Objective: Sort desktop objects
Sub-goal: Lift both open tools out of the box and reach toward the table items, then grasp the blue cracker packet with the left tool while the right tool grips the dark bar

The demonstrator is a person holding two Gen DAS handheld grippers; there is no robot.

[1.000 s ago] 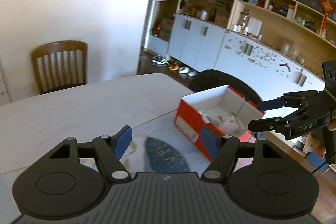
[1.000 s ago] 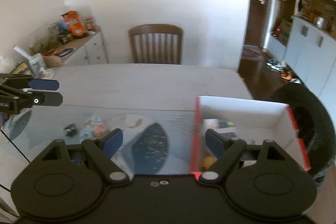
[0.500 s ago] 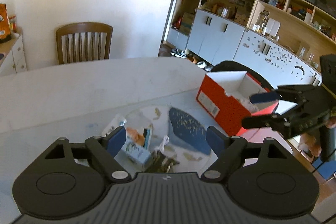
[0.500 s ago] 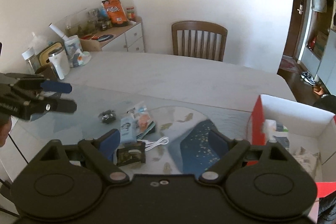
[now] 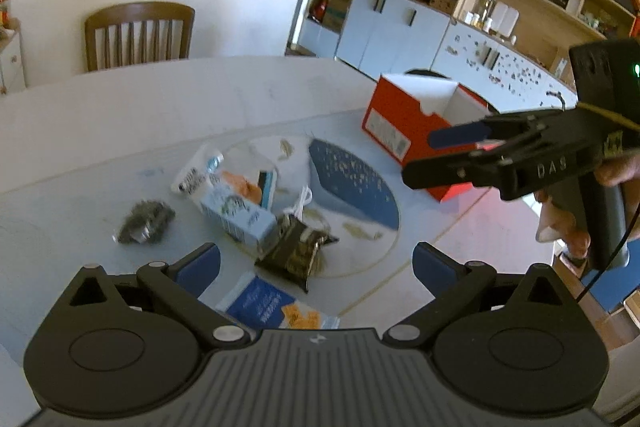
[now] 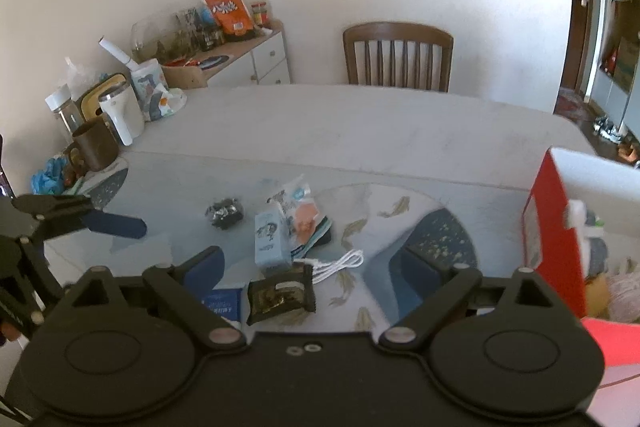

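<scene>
A pile of small items lies on the glass mat: a light blue carton [image 5: 236, 215] [image 6: 271, 241], a dark snack packet [image 5: 294, 253] [image 6: 280, 293], a clear packet with an orange item [image 5: 240, 183] [image 6: 304, 215], a white cable [image 6: 340, 263], a small dark crinkled bag [image 5: 144, 223] [image 6: 225, 213] and a blue packet [image 5: 272, 307] [image 6: 222, 305]. My left gripper [image 5: 316, 265] is open above the near side of the pile. My right gripper [image 6: 316, 263] is open and empty over it too. A red box [image 5: 412, 123] [image 6: 556, 239] with white inside holds several items.
The right gripper also shows at the right of the left wrist view [image 5: 436, 153], and one finger [image 6: 114, 225] of the left gripper shows at the left of the right wrist view. Mugs and a bottle [image 6: 100, 123] stand at the table's left edge. A wooden chair [image 6: 398, 57] stands behind the table.
Both grippers have swung left from the red box toward the pile of items, which now lies right in front of them. Both stay open and empty.
</scene>
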